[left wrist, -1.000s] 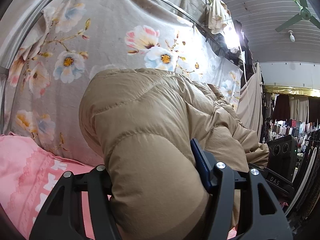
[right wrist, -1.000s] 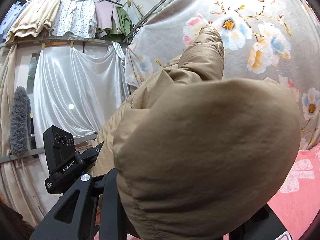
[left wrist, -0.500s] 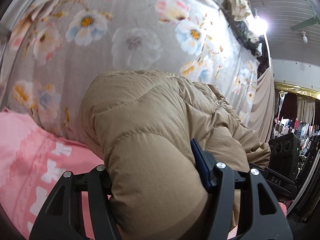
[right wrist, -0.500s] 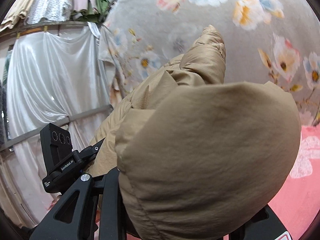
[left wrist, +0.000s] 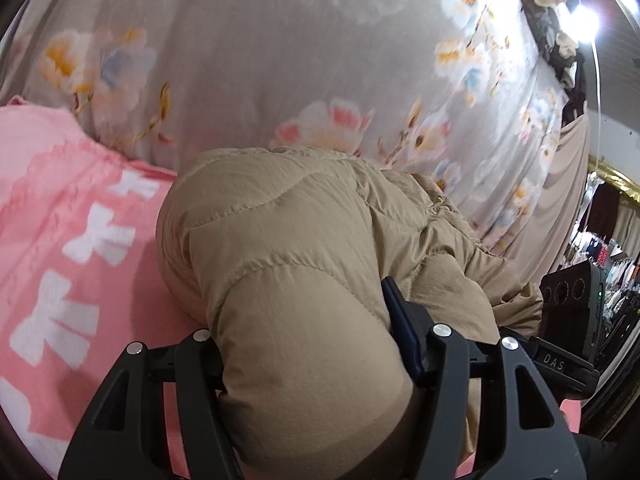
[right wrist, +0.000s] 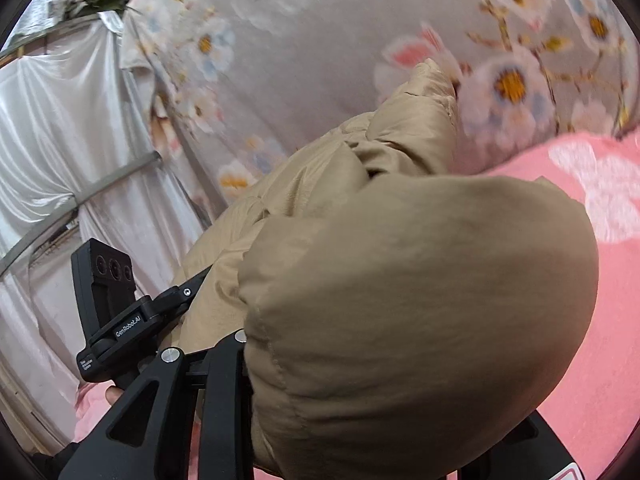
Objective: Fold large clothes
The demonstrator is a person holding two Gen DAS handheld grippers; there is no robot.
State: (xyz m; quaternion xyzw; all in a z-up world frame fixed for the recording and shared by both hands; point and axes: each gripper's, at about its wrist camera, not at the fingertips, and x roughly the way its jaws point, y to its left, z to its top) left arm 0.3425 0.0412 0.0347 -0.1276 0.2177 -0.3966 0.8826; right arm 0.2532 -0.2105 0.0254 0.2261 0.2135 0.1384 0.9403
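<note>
Floral grey cloth (left wrist: 248, 52) fills the background behind a pink blanket (left wrist: 60, 208) with white bows, and that blanket is the change worth noting: a second ago both views showed mostly the cloth, hanging clothes and ceiling, while now the pink surface takes up far more of each frame, so both claws have tipped forward and down toward the blanket. The tan puffer jacket (left wrist: 288, 248) is carried between them. The left claw (left wrist: 316, 360) is clamped on a thick quilted roll of jacket, its blue pad pressed into the padding; the right claw (right wrist: 352, 380) is likewise clamped on a bulging fold, though only its left finger (right wrist: 224, 392) shows, the other being hidden behind the fabric. In the right view the left claw's body (right wrist: 108, 300) sits just beside the jacket's near edge, so the two grips are close together. Whether the jacket's lower part touches the blanket already cannot be told. As a judgement, the lifted edge is being brought over to lay a fold down; the padding will likely spring back once released.
</note>
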